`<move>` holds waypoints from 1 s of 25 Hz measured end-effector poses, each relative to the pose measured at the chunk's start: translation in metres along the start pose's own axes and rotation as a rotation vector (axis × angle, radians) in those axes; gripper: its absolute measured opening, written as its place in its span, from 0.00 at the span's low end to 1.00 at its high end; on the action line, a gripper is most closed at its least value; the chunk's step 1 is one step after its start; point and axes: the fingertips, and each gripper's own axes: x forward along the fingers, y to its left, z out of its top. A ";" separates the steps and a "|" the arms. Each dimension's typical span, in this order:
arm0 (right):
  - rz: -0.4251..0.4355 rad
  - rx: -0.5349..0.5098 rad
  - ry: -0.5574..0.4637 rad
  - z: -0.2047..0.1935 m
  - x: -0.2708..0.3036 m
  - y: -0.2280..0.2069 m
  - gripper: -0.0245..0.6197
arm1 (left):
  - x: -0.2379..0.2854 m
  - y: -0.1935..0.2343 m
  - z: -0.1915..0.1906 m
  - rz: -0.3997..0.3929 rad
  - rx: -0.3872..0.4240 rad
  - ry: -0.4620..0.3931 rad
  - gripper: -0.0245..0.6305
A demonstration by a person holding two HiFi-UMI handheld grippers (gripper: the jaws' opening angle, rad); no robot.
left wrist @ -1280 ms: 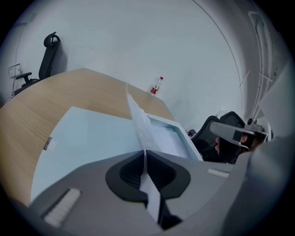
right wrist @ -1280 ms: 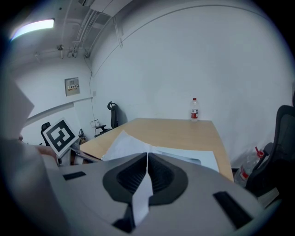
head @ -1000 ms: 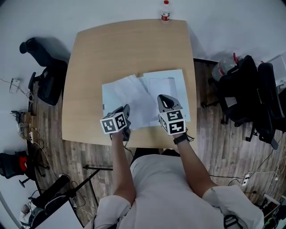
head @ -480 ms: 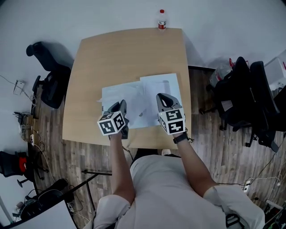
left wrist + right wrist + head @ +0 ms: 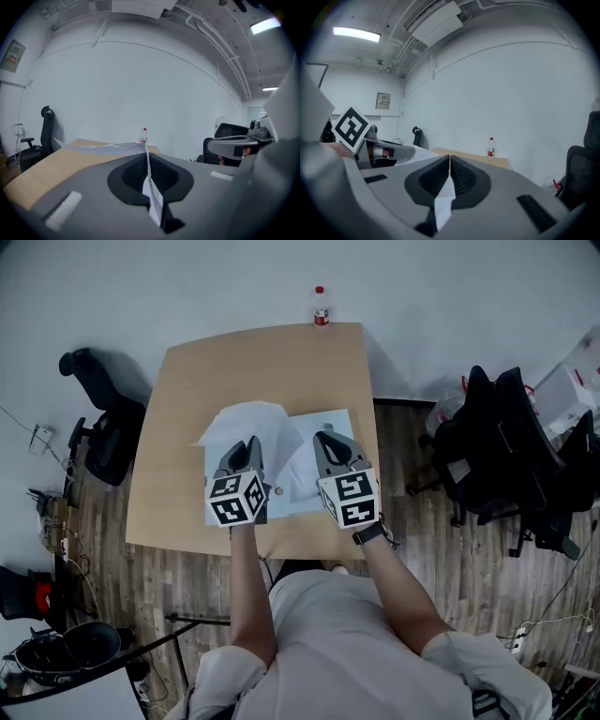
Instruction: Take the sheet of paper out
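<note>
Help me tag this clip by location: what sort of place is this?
Probably an office or lab workroom: a plain wooden table, black swivel office chairs beside it, and cables trailing over the wood floor.

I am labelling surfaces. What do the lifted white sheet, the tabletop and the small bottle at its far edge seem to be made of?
The thin white sheet looks like matt paper: it bends and creases where lifted. The light brown tabletop seems wood or wood-look laminate, smooth and evenly coloured. The small red-capped bottle is probably clear plastic, but too small to tell.
</note>
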 end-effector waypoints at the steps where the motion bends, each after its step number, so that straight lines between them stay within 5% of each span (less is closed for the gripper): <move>1: -0.003 -0.004 -0.017 0.006 -0.004 0.000 0.06 | -0.002 -0.007 0.007 0.001 0.021 -0.024 0.05; 12: -0.074 -0.034 -0.112 0.036 -0.037 -0.007 0.06 | -0.031 -0.044 0.050 0.031 0.142 -0.198 0.05; 25: -0.105 -0.014 -0.107 0.020 -0.056 0.000 0.06 | -0.058 -0.056 0.041 0.025 0.173 -0.222 0.05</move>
